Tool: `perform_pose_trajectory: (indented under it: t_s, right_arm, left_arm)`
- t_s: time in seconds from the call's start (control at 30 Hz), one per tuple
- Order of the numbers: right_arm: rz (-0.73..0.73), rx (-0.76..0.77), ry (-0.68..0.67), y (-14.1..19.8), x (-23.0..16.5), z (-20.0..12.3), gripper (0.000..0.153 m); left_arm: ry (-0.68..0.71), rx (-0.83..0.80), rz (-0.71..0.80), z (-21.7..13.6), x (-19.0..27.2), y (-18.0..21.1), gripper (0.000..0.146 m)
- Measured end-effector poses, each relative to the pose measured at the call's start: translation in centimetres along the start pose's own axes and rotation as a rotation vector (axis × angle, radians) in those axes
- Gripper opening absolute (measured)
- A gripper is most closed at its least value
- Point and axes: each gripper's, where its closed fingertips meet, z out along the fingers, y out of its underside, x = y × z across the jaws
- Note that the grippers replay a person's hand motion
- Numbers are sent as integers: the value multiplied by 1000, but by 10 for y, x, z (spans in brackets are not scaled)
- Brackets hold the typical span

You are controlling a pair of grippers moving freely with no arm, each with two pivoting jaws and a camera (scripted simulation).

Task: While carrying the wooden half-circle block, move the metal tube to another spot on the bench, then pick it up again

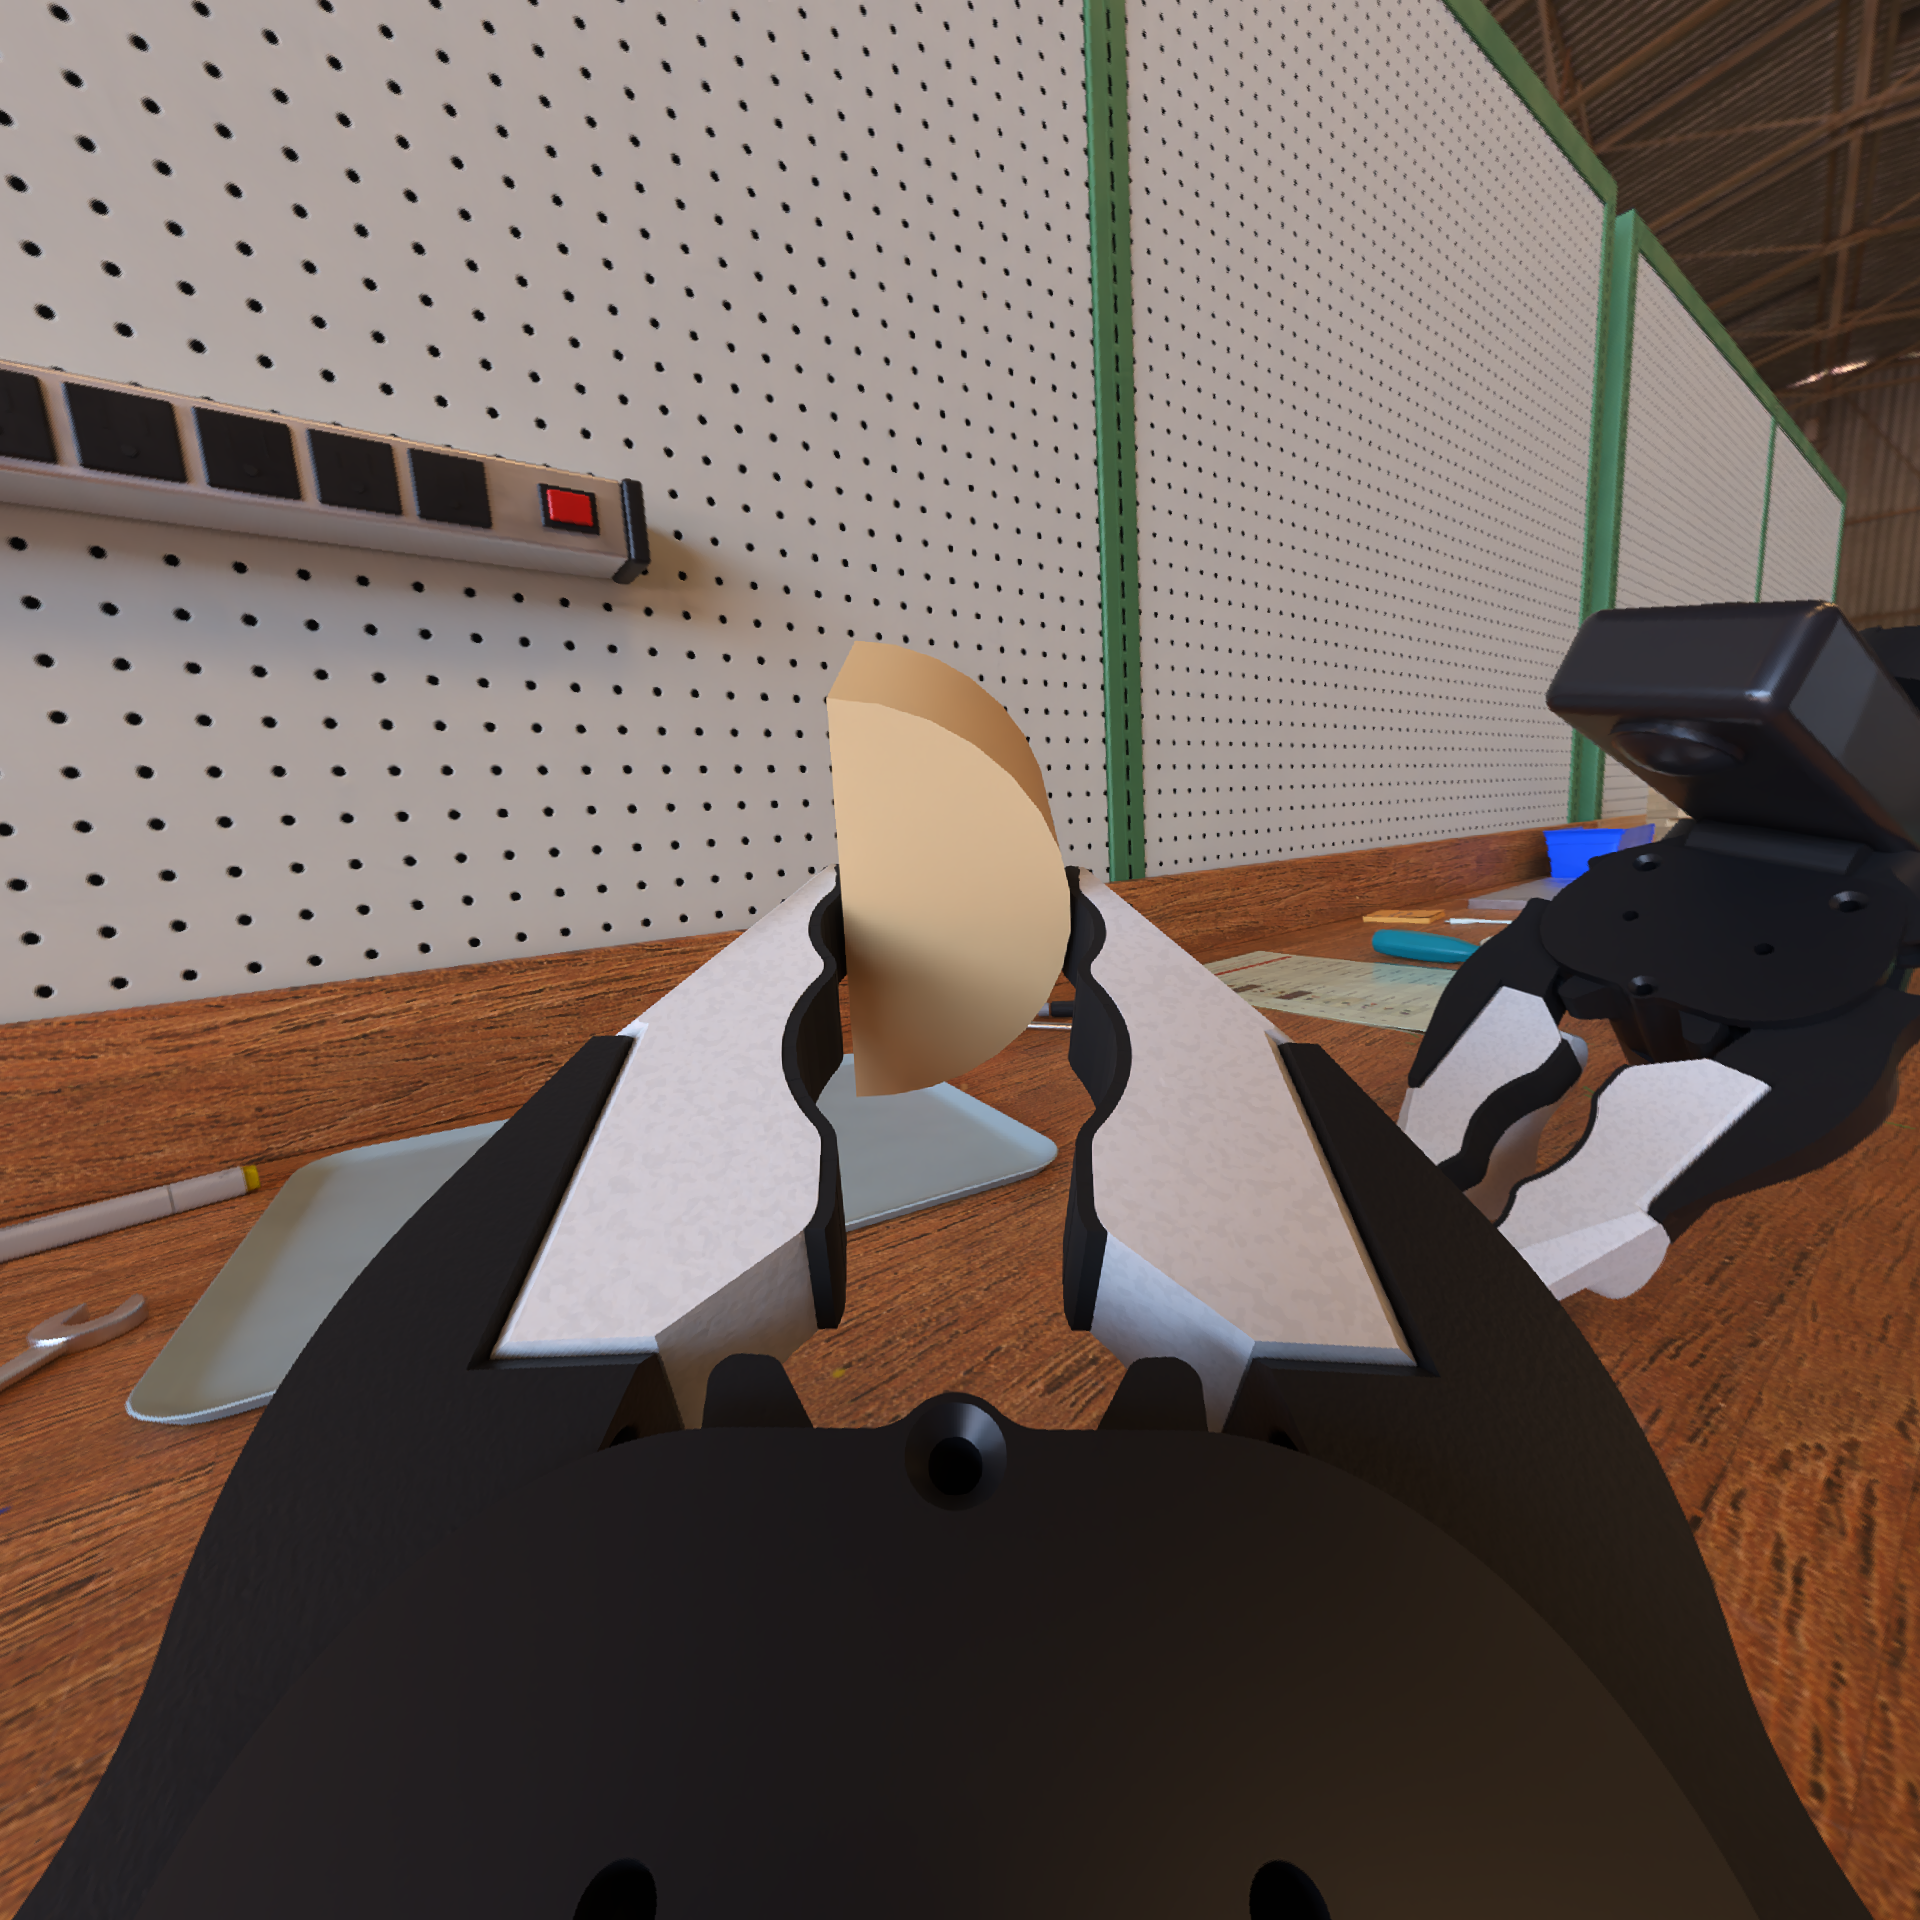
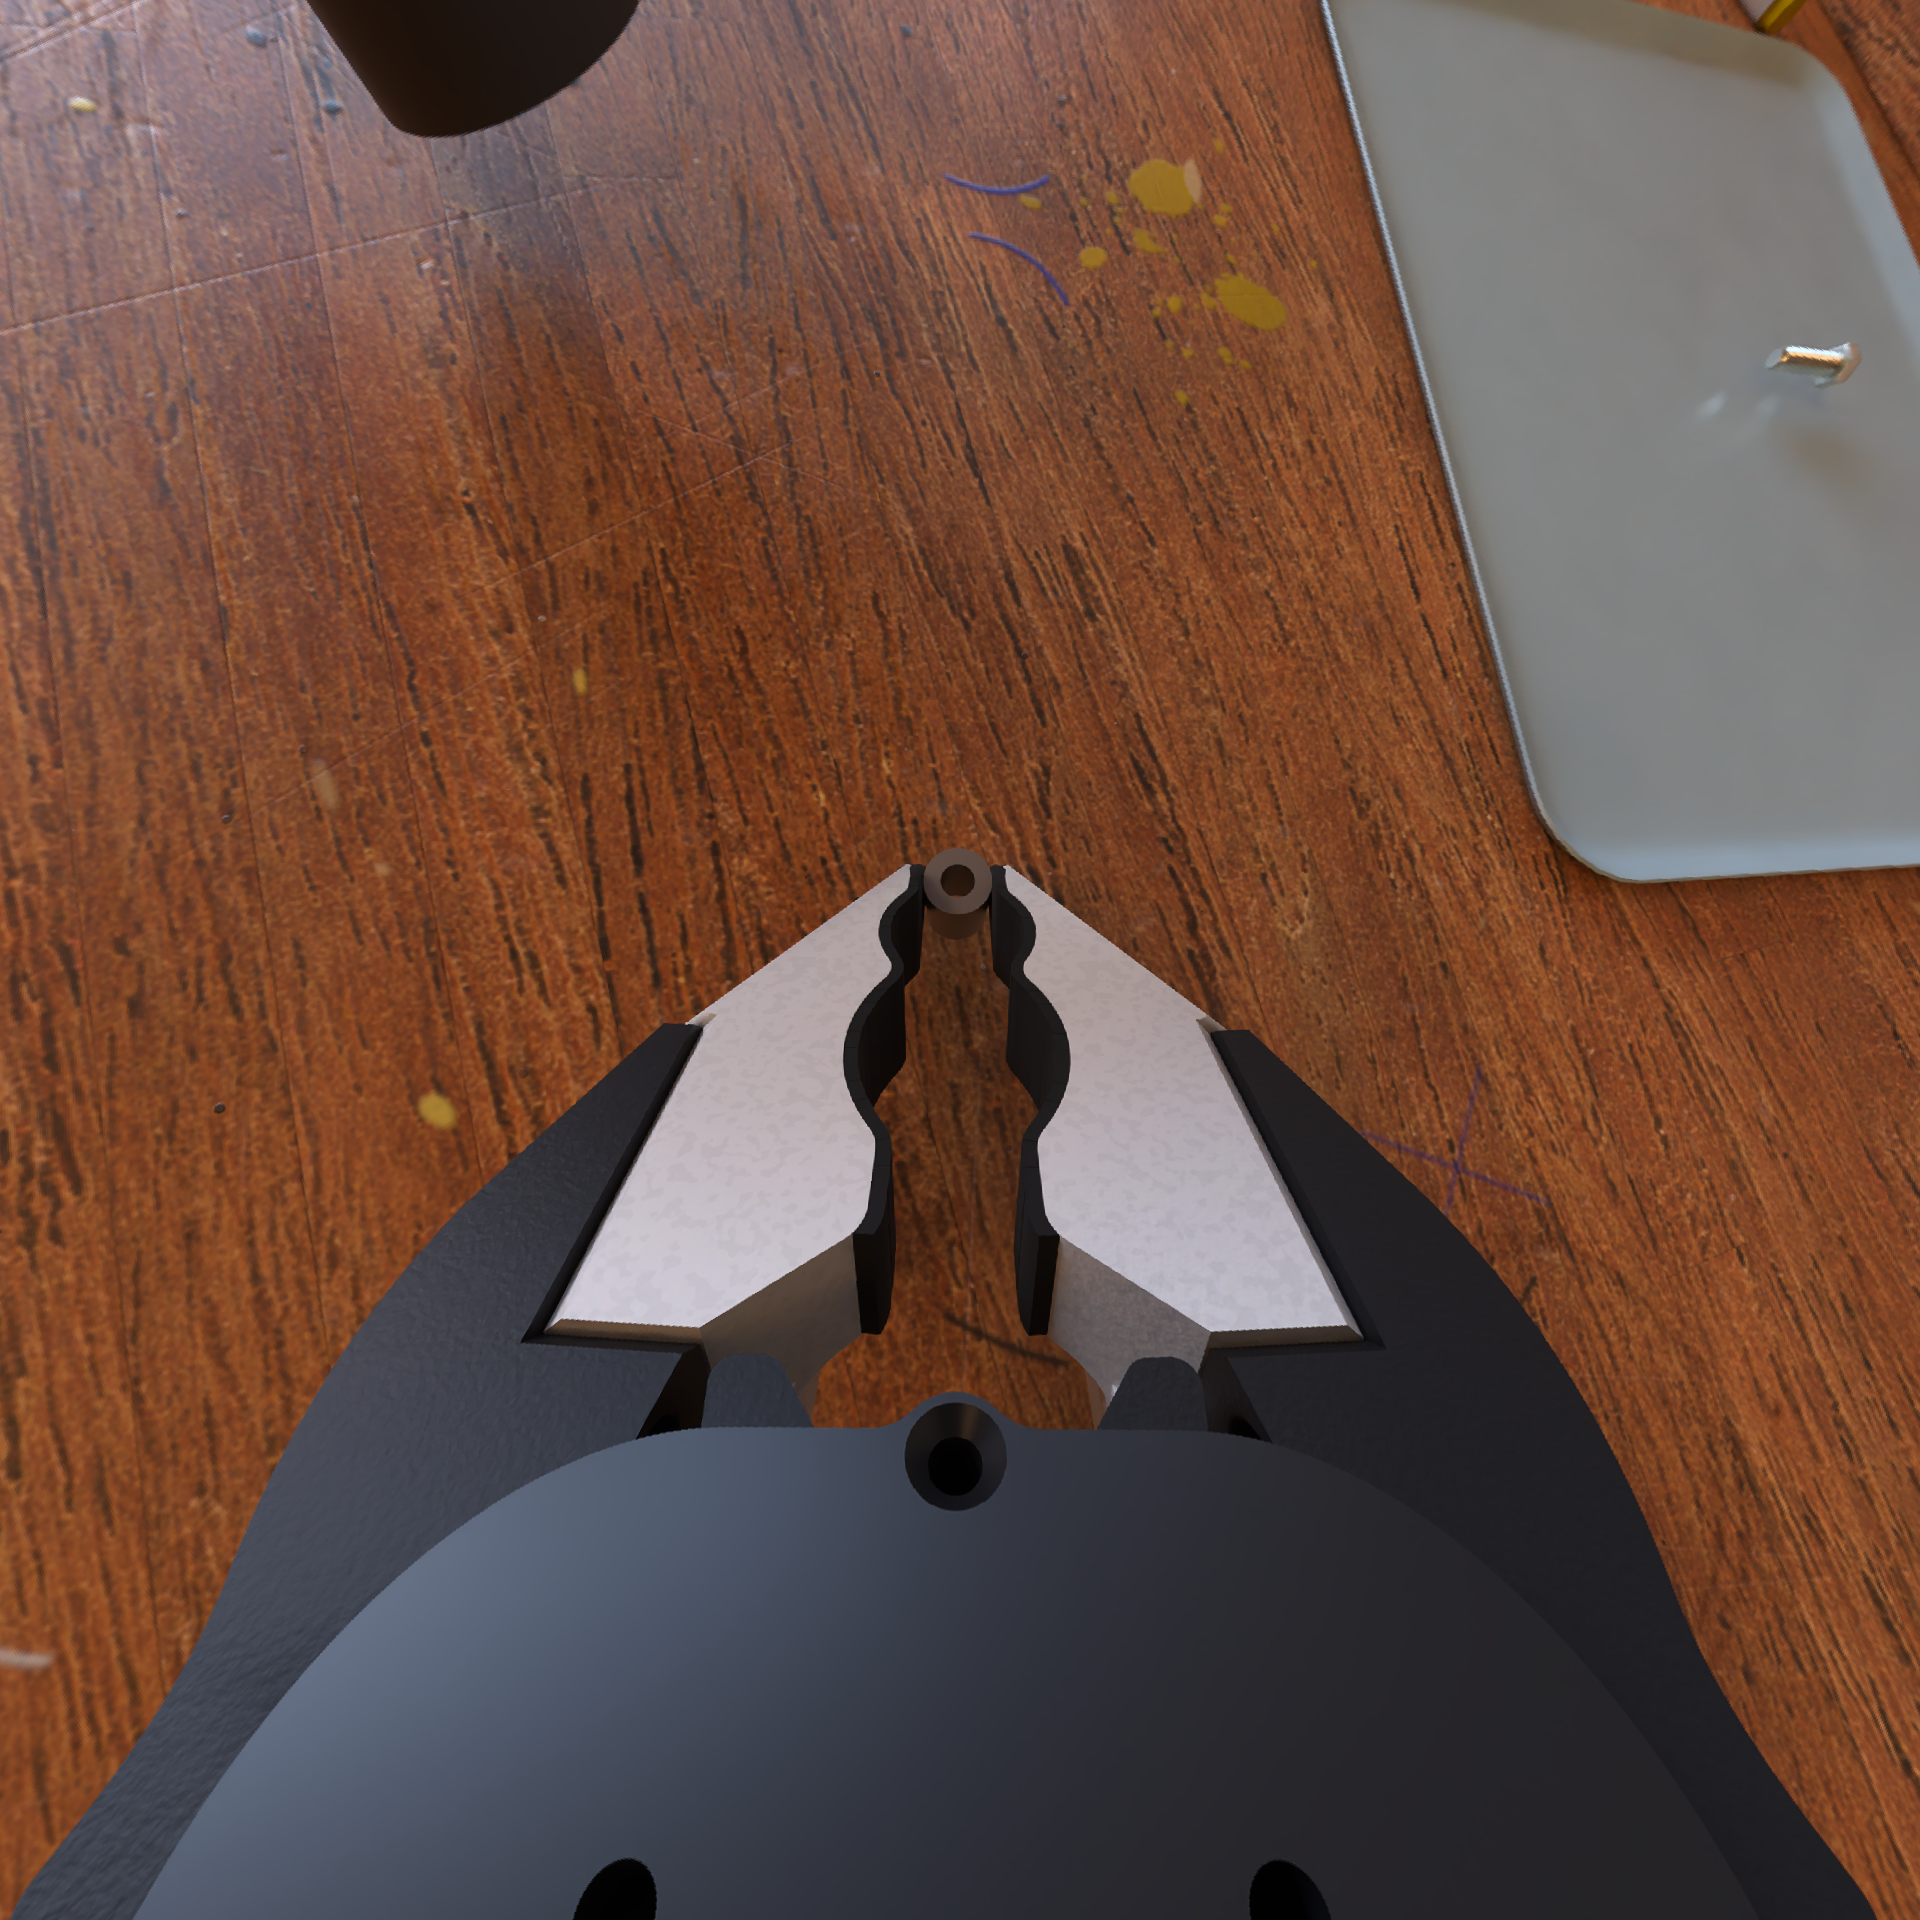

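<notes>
Metal tube (image 2: 956,891): small, grey-brown, hollow, seen end-on; held upright between the fingertips of the right hand-held gripper (image 2: 956,883), which points down at the bench (image 2: 520,623). Jaws narrow, closed on the tube; whether the tube's lower end touches the bench cannot be told.

Wooden half-circle block (image 1: 940,894): pale wood, clamped at the tips of the left hand-held gripper (image 1: 954,914). Flat edge vertical against the left finger, curved edge against the right finger. Carried above the bench, in front of the pegboard.

Right hand-held gripper, as seen from the left wrist view (image 1: 1538,1195): to the right of the block, tilted down toward the bench, tips hidden behind the left gripper's finger.

Bench: reddish-brown wood, with yellow paint spots (image 2: 1174,187) and blue pen marks (image 2: 1018,244).

Tray (image 1: 935,1153): grey metal, flat, rounded corners, lying on the bench behind the block. A small silver bolt (image 2: 1813,364) lies on it.

Marker (image 1: 125,1205) and wrench (image 1: 62,1335): on the bench, left of the tray.

Pegboard (image 1: 727,312): white, green-framed, carrying a power strip (image 1: 312,483) with a red switch.

Far right of bench: paper sheet (image 1: 1340,987), teal item (image 1: 1418,945), blue bin (image 1: 1579,847).
</notes>
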Motion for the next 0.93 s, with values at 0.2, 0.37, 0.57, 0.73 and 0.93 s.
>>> perform_pose_trajectory:
  t_s: [0.2,0.37,0.57,0.73,0.93]
  right_arm:
    - [-50,15,-45,2,-6,-9,53]
    - [-55,24,-40,4,-5,-8,48]
    - [96,18,-118,6,-5,-5,34]
    - [168,11,-111,2,-1,-9,12]
    - [378,241,-34,-38,12,-43,12]
  left_arm:
    - [67,-27,34,4,15,4,40]
    - [153,-44,48,-1,30,4,40]
    - [228,-60,74,-13,37,2,40]
    - [254,-60,66,-18,36,0,40]
    - [341,-48,61,-26,41,-3,40]
